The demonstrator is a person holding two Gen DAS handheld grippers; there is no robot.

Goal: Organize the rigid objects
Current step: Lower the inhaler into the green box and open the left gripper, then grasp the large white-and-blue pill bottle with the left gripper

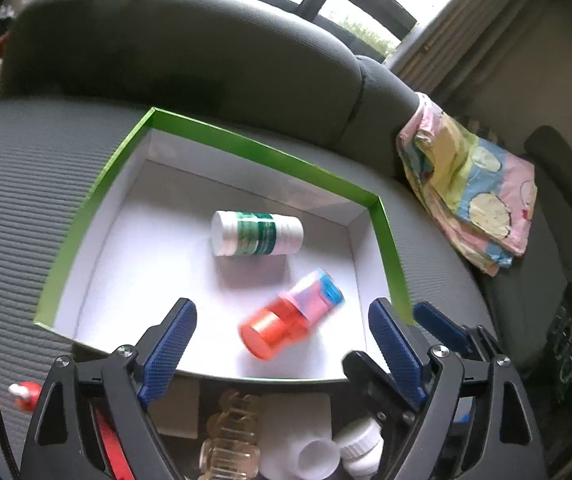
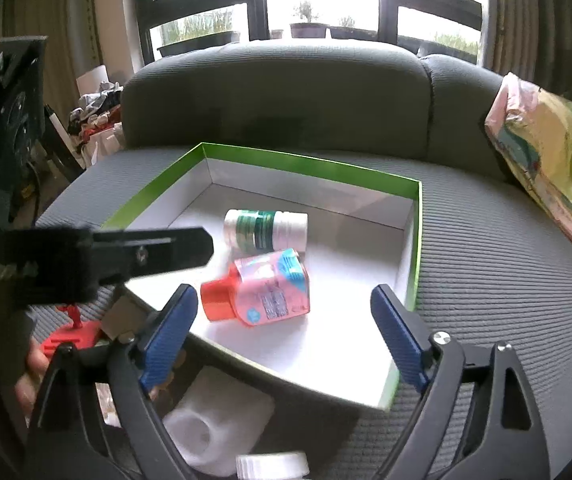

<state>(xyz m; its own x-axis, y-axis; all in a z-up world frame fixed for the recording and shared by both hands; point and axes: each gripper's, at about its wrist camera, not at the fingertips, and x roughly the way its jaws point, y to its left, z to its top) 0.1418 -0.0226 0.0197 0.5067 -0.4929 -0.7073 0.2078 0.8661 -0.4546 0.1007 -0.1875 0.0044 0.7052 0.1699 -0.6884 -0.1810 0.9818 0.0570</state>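
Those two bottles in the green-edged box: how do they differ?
The white bottle has a green label and a white ribbed cap; the pink bottle has a pink and blue label and an orange-red cap. The white one is round and lies farther back; the pink one looks flatter-sided and lies nearer. Both lie on their sides in the box, untouched.

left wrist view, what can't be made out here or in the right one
- Left wrist view: pink bottle is motion-blurred, label unreadable.
- Left wrist view: items below the green box are partly hidden by the left tongs.
- Right wrist view: white containers blurred, cut by the bottom edge.
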